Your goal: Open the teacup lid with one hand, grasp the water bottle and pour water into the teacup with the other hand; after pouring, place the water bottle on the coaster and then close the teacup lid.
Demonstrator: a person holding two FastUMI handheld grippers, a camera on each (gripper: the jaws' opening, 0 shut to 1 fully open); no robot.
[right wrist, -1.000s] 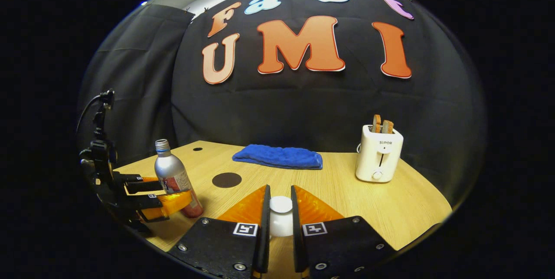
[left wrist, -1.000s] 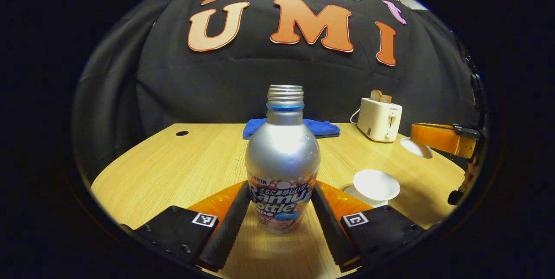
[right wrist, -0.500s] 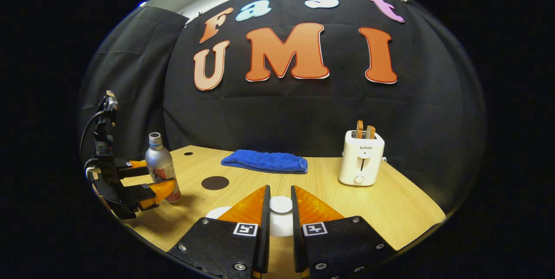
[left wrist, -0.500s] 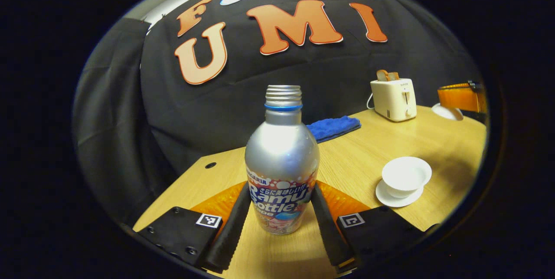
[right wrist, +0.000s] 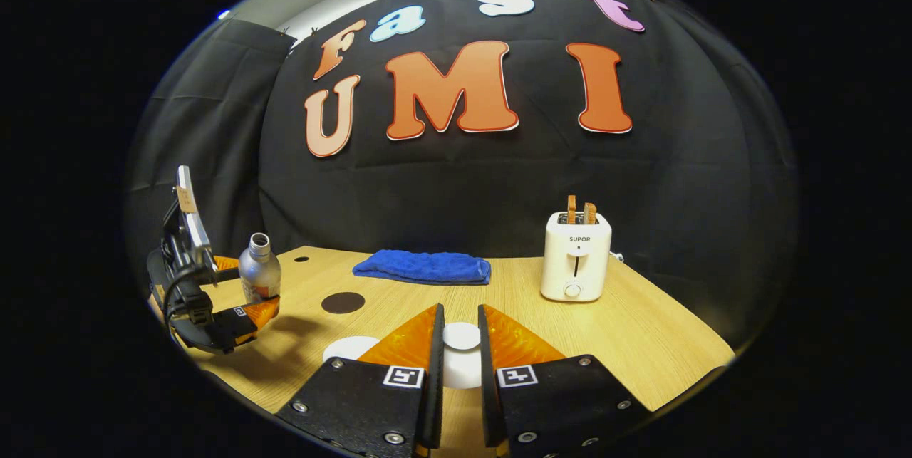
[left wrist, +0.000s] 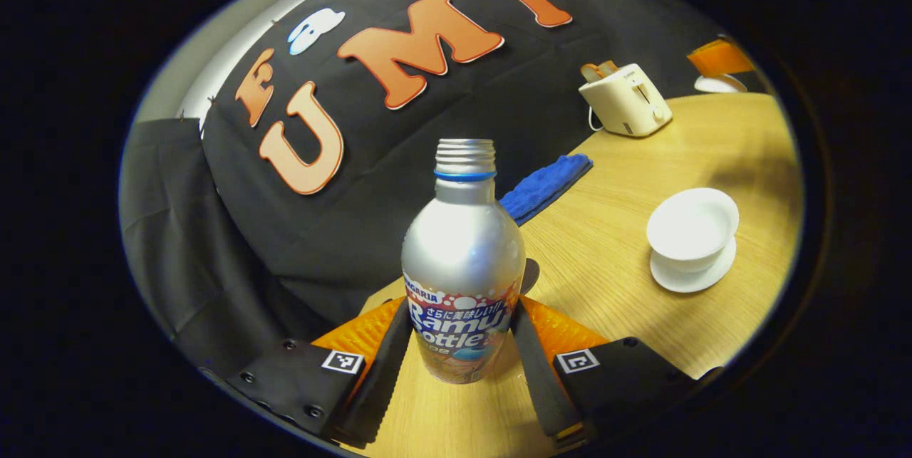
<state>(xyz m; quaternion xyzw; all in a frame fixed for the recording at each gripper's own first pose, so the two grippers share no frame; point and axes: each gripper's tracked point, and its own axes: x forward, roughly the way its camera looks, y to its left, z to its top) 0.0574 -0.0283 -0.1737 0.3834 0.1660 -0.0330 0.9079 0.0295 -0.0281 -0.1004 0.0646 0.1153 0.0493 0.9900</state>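
My left tool is clamped on the water bottle, both fingers pressing its label. Over the last second the bottle has risen off the desk and begun tipping toward the open teacup, so pouring looks close. My right tool grips the teacup lid by its knob, held clear of the cup. The left gripper view shows the cup on its saucer, right of the bottle and empty as far as I can tell. The right gripper view shows the dark round coaster beyond the cup, near a blue towel and a toaster.
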